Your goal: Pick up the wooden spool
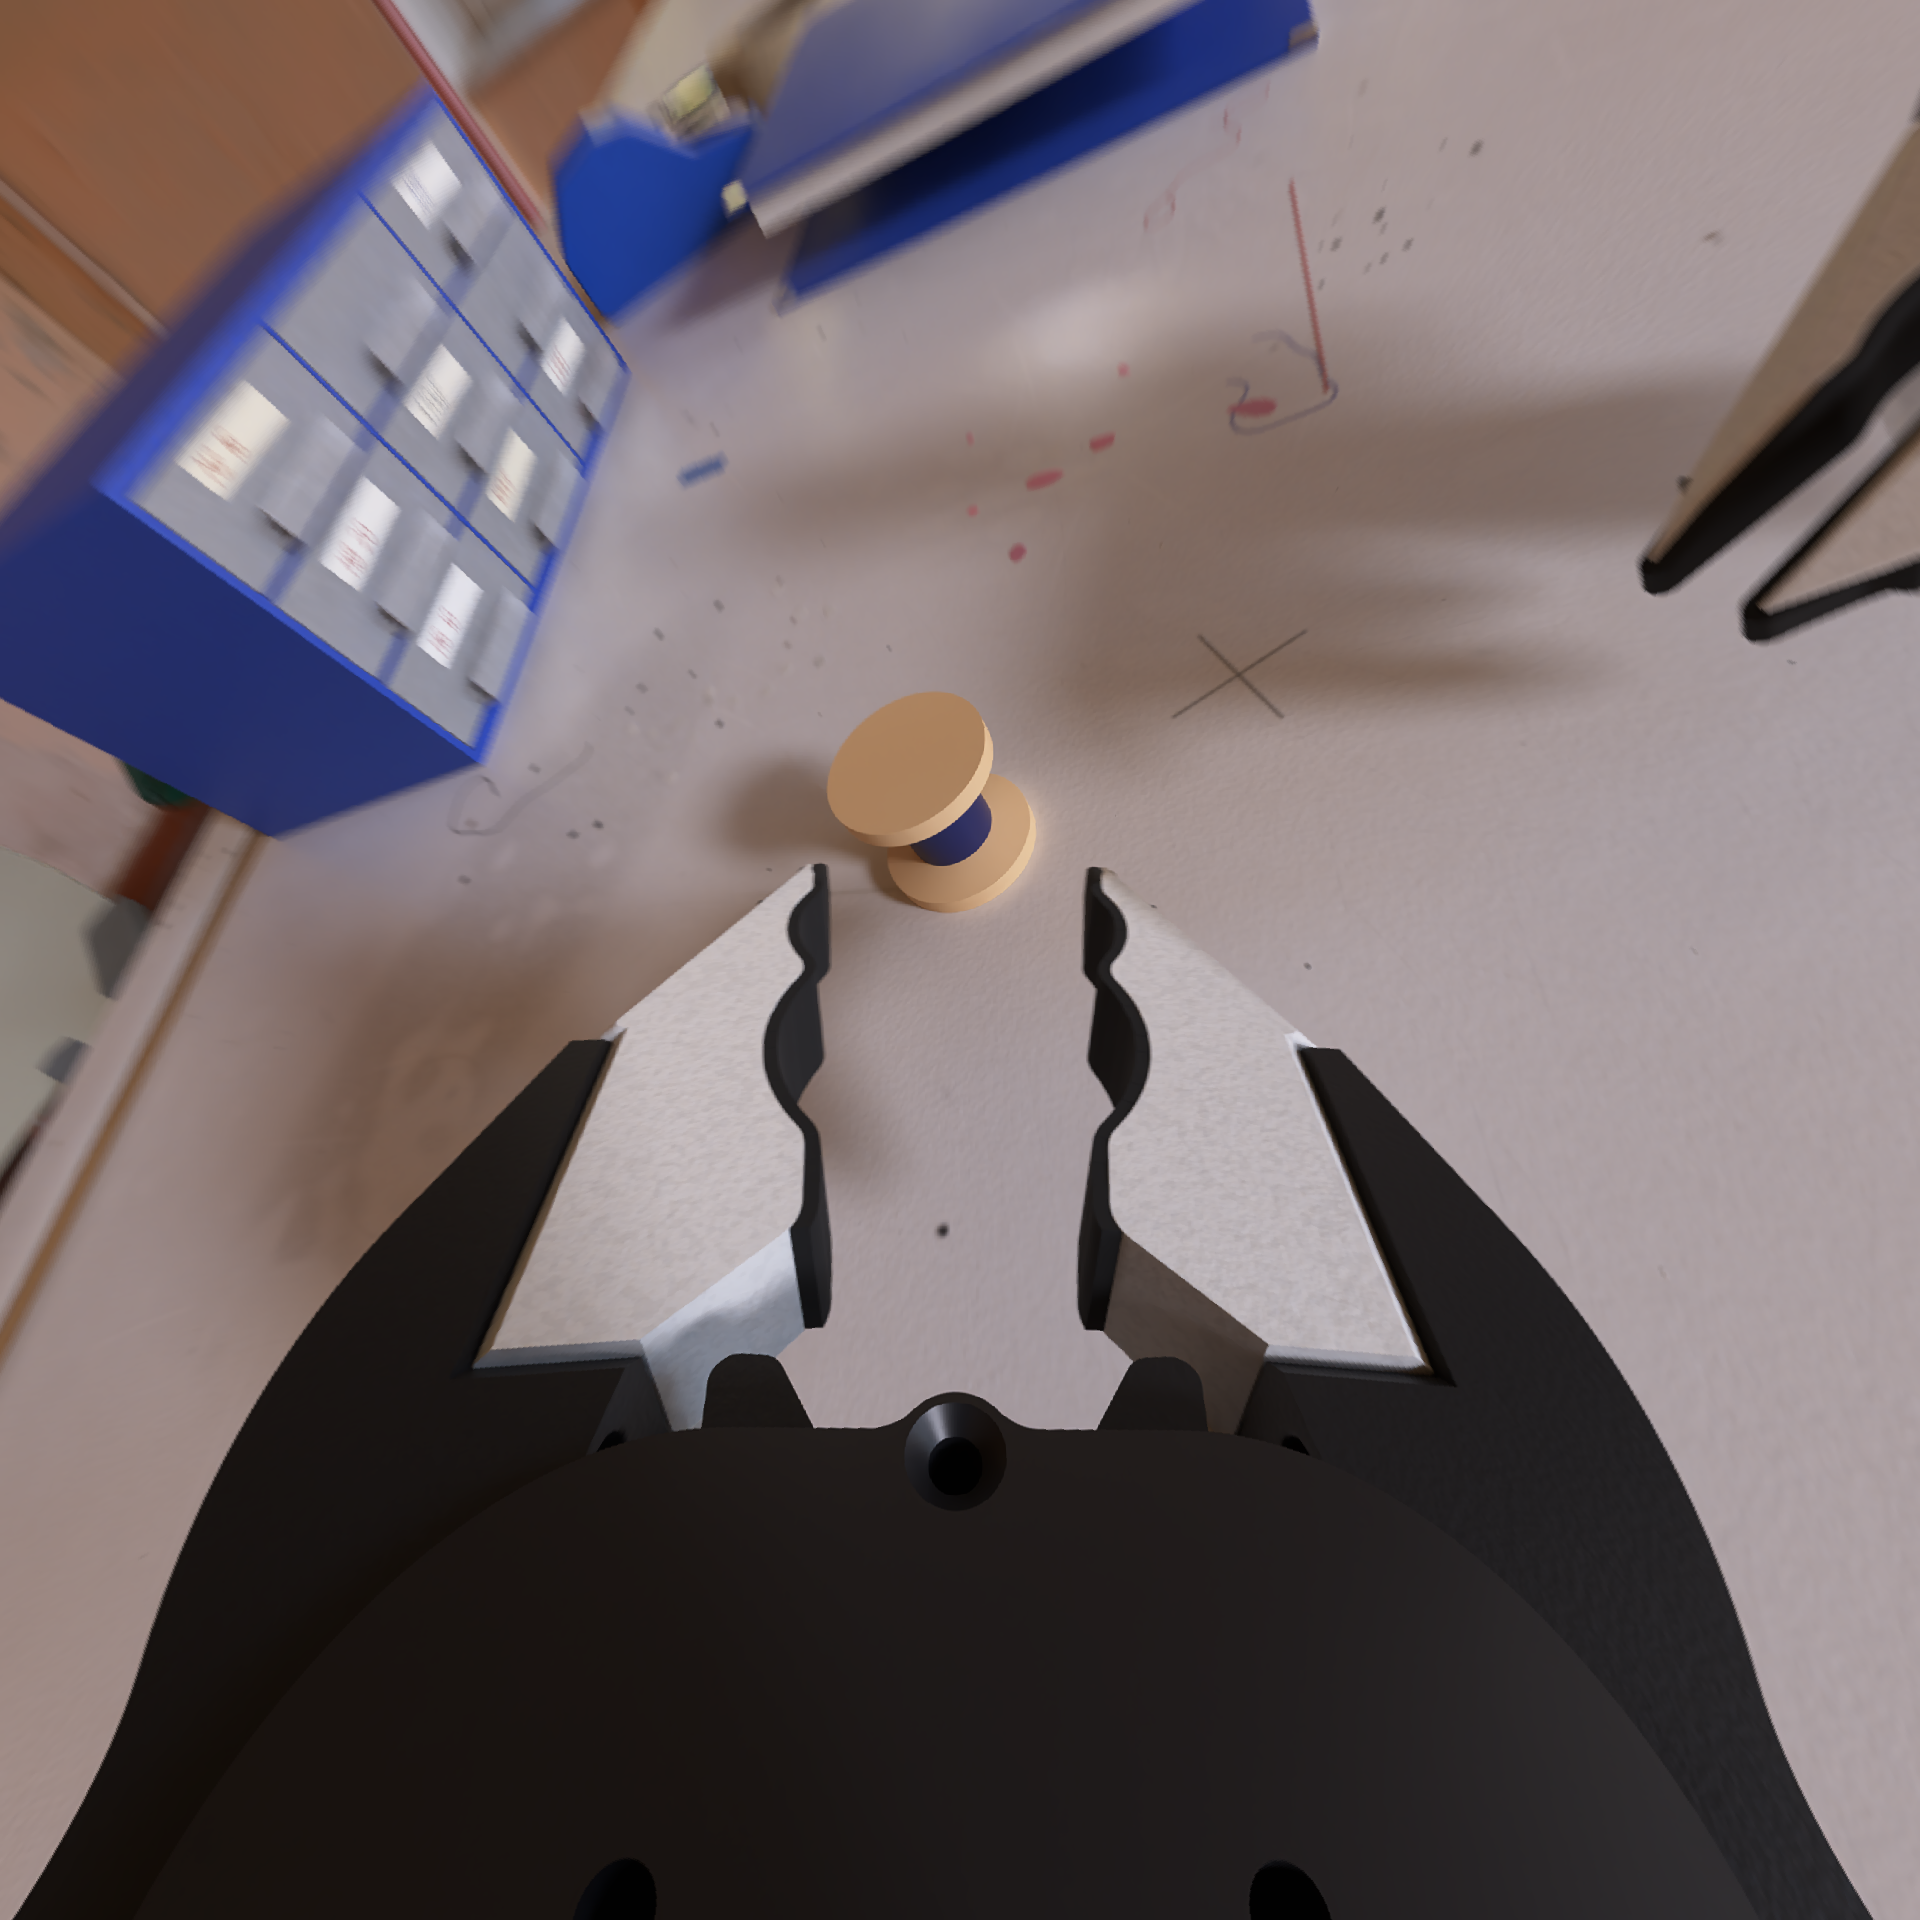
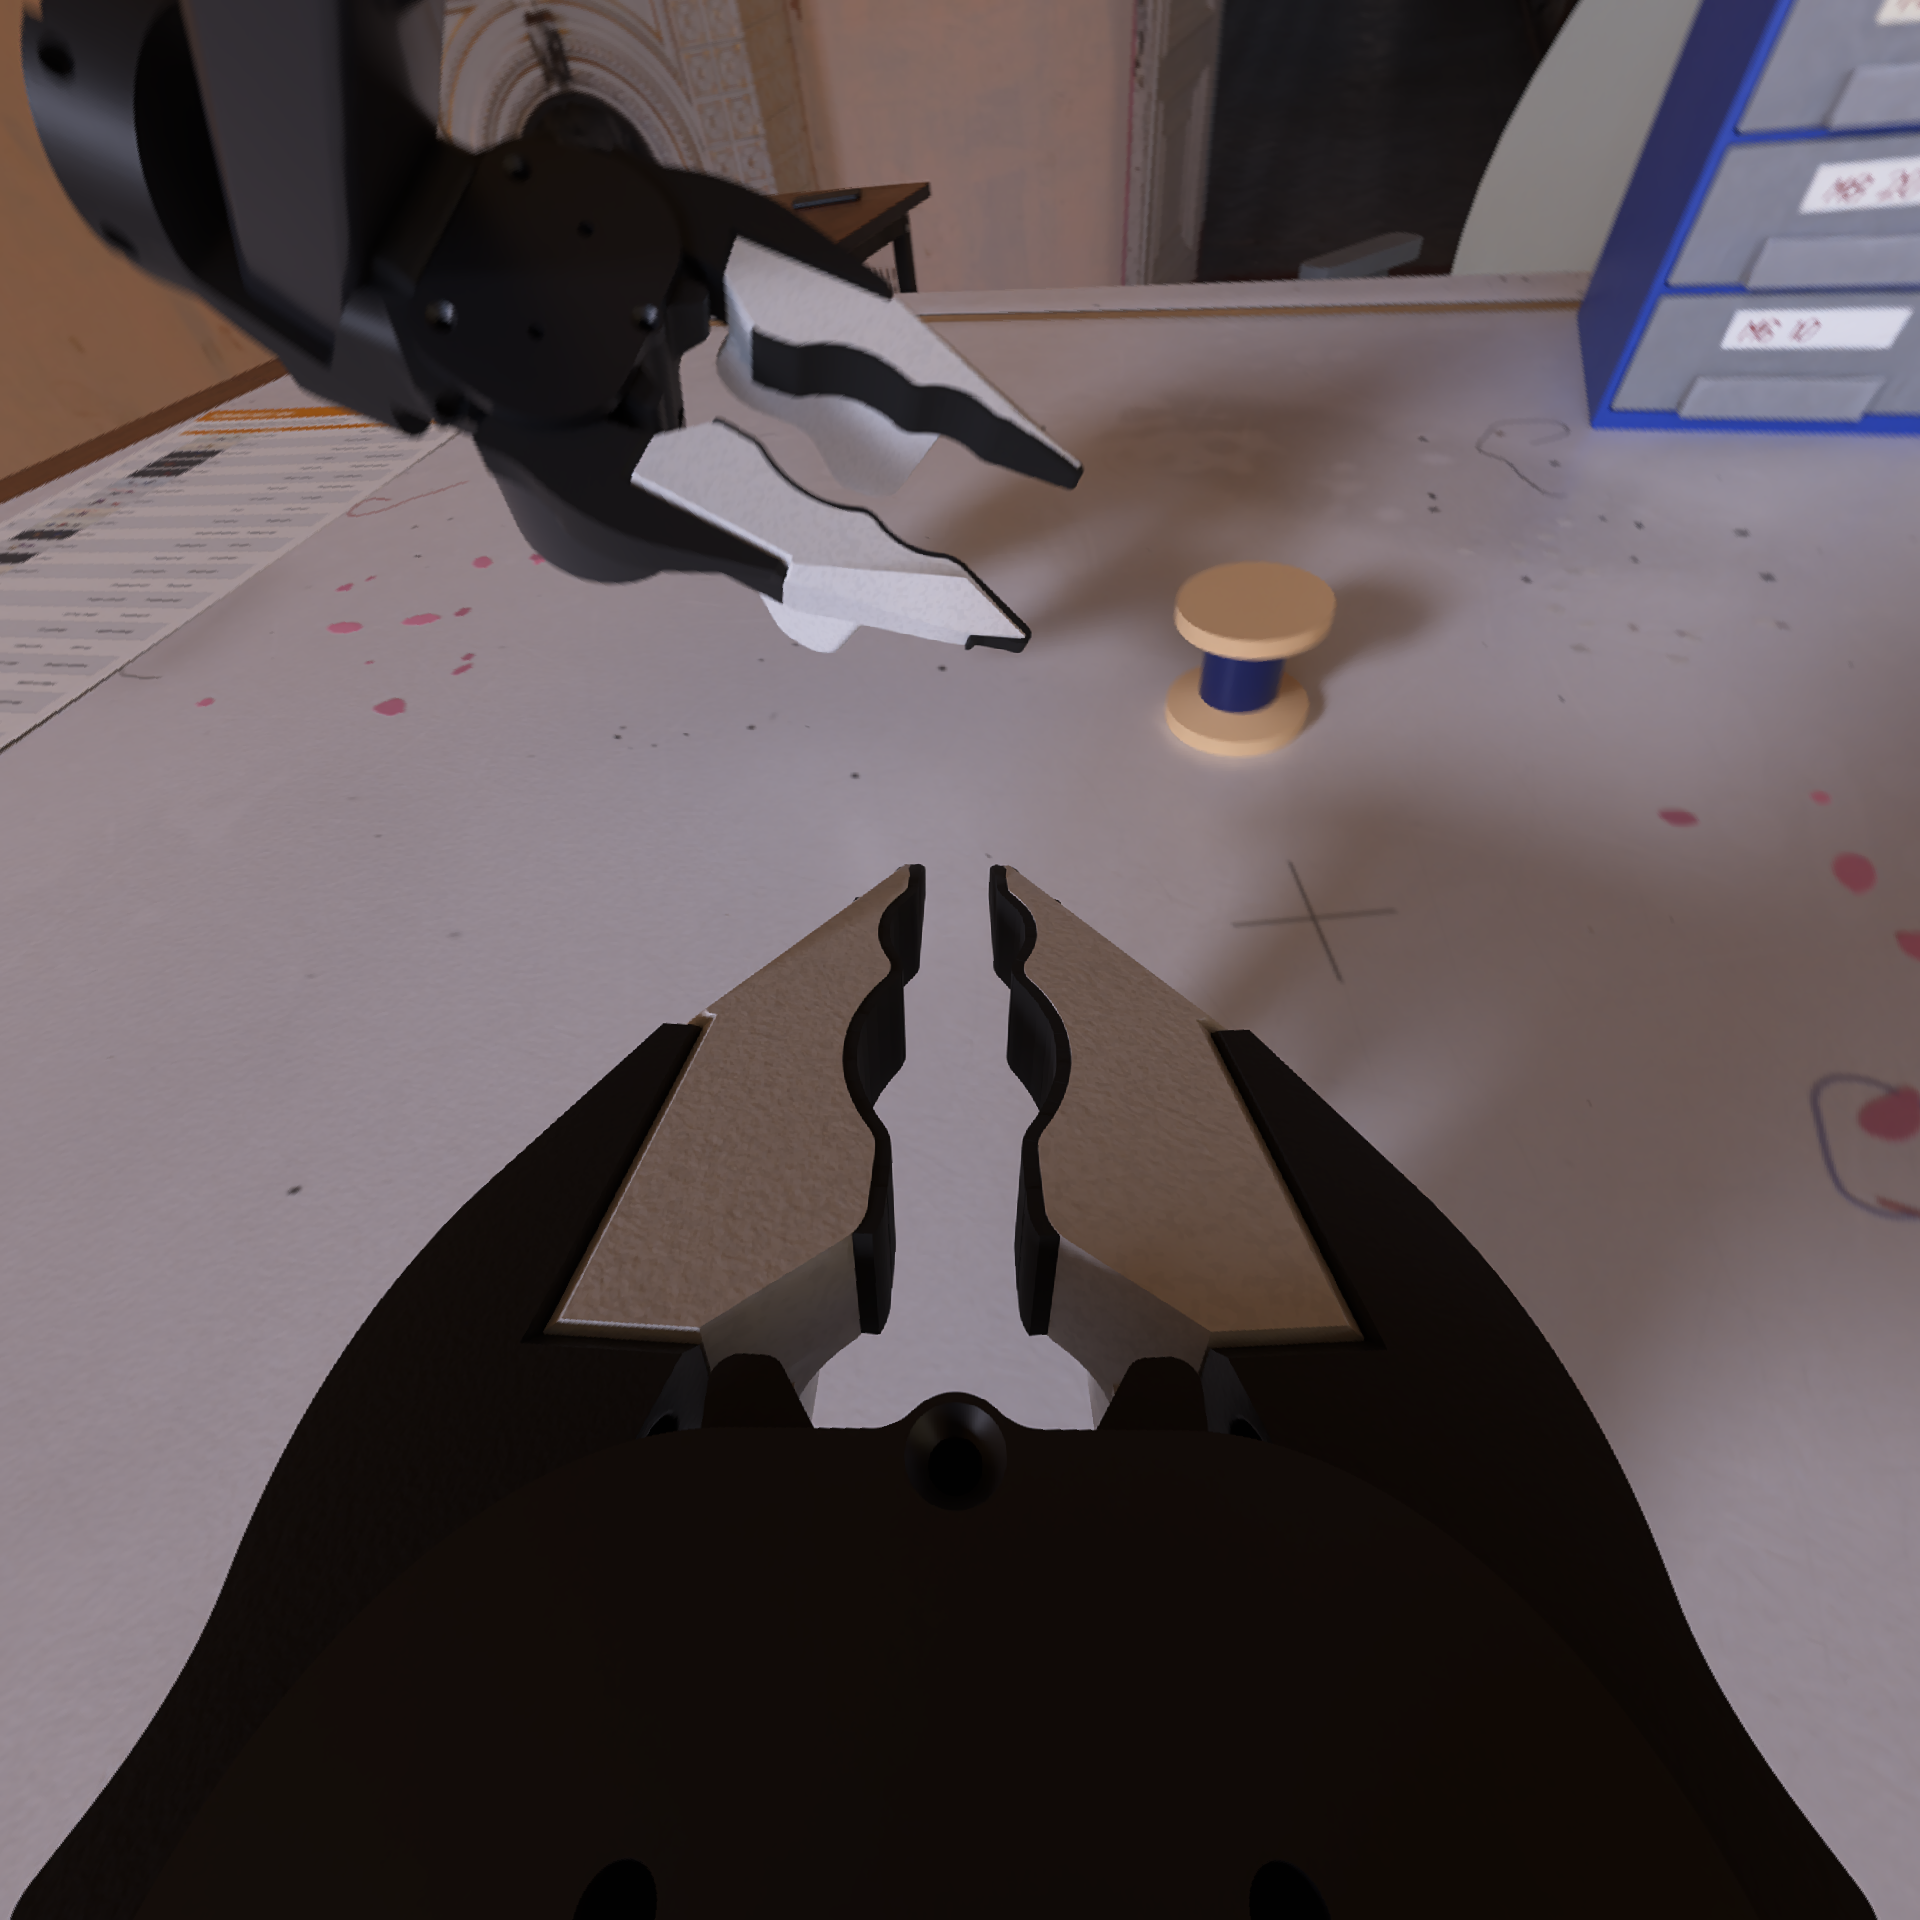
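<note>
The wooden spool (image 1: 930, 805) has tan end discs and a blue thread core, and it stands upright on the pale table (image 1: 1455, 1039). My left gripper (image 1: 956, 883) is open and empty, hovering above the table with its tips just short of the spool. The spool lies slightly left of the gap's centre line. In the right wrist view the spool (image 2: 1247, 660) stands ahead and to the right, with the left gripper (image 2: 1049, 556) tilted down to its left. My right gripper (image 2: 956, 878) is empty, its fingers nearly together with a narrow slit. It also shows in the left wrist view (image 1: 1704, 597) at the far right.
A blue drawer cabinet (image 1: 312, 499) stands left of the spool and also shows in the right wrist view (image 2: 1787, 260). A blue tray (image 1: 935, 125) lies at the back. A pencilled cross (image 1: 1238, 675) marks the table right of the spool. A printed sheet (image 2: 135, 540) lies by the table's edge.
</note>
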Robot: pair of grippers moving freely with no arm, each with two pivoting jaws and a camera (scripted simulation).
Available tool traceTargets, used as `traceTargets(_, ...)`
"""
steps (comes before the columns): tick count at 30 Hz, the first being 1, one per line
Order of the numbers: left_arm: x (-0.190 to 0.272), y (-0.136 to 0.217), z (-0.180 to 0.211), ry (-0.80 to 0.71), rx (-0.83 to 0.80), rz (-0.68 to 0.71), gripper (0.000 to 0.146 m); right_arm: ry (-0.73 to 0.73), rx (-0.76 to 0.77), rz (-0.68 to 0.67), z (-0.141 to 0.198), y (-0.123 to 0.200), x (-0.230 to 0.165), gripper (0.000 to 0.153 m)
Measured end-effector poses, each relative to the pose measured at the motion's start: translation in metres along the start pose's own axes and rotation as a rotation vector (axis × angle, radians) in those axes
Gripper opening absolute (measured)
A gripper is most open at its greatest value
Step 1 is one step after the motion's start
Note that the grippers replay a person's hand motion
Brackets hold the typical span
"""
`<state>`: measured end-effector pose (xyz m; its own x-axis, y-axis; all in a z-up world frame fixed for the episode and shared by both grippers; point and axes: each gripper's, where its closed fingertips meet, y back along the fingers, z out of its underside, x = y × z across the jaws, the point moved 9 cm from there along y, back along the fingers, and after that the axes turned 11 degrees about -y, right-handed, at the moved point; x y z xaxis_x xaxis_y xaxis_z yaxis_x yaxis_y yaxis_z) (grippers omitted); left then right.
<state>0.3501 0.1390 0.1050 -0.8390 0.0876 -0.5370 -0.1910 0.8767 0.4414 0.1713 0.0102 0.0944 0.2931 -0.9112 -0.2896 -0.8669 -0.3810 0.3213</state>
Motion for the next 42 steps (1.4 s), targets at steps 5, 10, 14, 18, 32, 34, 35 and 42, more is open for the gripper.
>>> traceTargets(5,-0.029,-0.053,-0.010,0.072,-0.178,0.223,0.072,-0.078,0.019,0.027,0.010,0.000,0.024,0.013)
traceTargets(10,-0.047,-0.089,-0.013,0.108,-0.433,0.459,0.085,-0.107,0.026,0.011,0.012,0.002,0.032,0.012)
traceTargets(14,-0.043,-0.098,-0.012,0.091,-0.489,0.539,0.065,-0.071,0.023,0.019,0.010,0.002,0.030,0.013)
traceTargets(18,-0.042,-0.098,-0.009,0.107,-0.419,0.505,0.052,-0.022,0.012,0.029,0.006,-0.002,0.025,0.012)
traceTargets(32,-0.062,-0.026,0.017,0.297,0.116,0.215,0.052,-0.177,-0.006,0.165,-0.047,-0.087,0.026,0.013)
traceTargets(34,-0.065,-0.018,0.023,0.329,0.190,0.188,0.052,-0.186,-0.029,0.166,-0.050,-0.102,0.029,0.012)
traceTargets(35,-0.065,-0.015,0.025,0.340,0.228,0.177,0.052,-0.175,-0.053,0.180,-0.051,-0.110,0.030,0.012)
traceTargets(42,-0.057,-0.002,0.042,0.320,0.386,0.141,0.052,-0.086,-0.307,0.256,-0.045,-0.150,0.042,0.012)
